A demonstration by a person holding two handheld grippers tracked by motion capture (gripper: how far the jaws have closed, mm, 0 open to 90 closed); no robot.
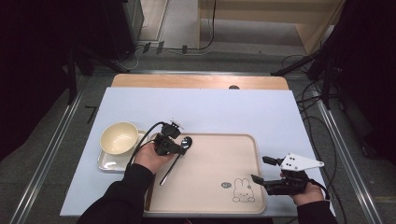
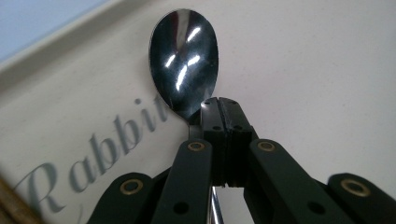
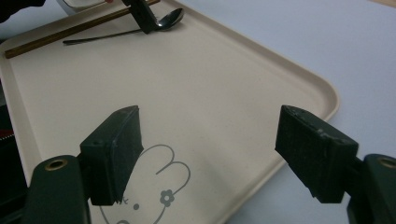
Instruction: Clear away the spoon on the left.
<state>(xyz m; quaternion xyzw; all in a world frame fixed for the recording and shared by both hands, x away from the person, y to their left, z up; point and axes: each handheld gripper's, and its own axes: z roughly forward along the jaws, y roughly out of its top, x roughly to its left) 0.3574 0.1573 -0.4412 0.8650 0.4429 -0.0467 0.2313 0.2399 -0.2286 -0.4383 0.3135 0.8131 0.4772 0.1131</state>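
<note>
On the left of the table, seen from above, a cream cup (image 1: 118,138) stands on a square saucer (image 1: 106,161), just beside the left edge of a beige tray (image 1: 210,191). Next to it the left gripper (image 1: 180,145) reaches over the tray's upper left corner, where a dark spoon (image 1: 186,142) lies with its handle running back toward the person. From this height the grip itself is too small to judge. The left gripper view settles it: the two black jaws stand pressed together on the neck of the spoon (image 2: 183,60), right under its shiny bowl, which rests on the tray (image 2: 327,70) beside the printed word "Rabbit" (image 2: 98,154).

Further right, the high view shows a small rabbit drawing (image 1: 243,191) near the tray's lower right corner, and the right gripper (image 1: 259,169) hovering at that edge. The right gripper view shows its jaws spread wide with nothing between them, above the rabbit drawing (image 3: 159,186). Far off in that view lie the spoon (image 3: 163,22) and a brown stick (image 3: 65,31) along the tray's rim.
</note>
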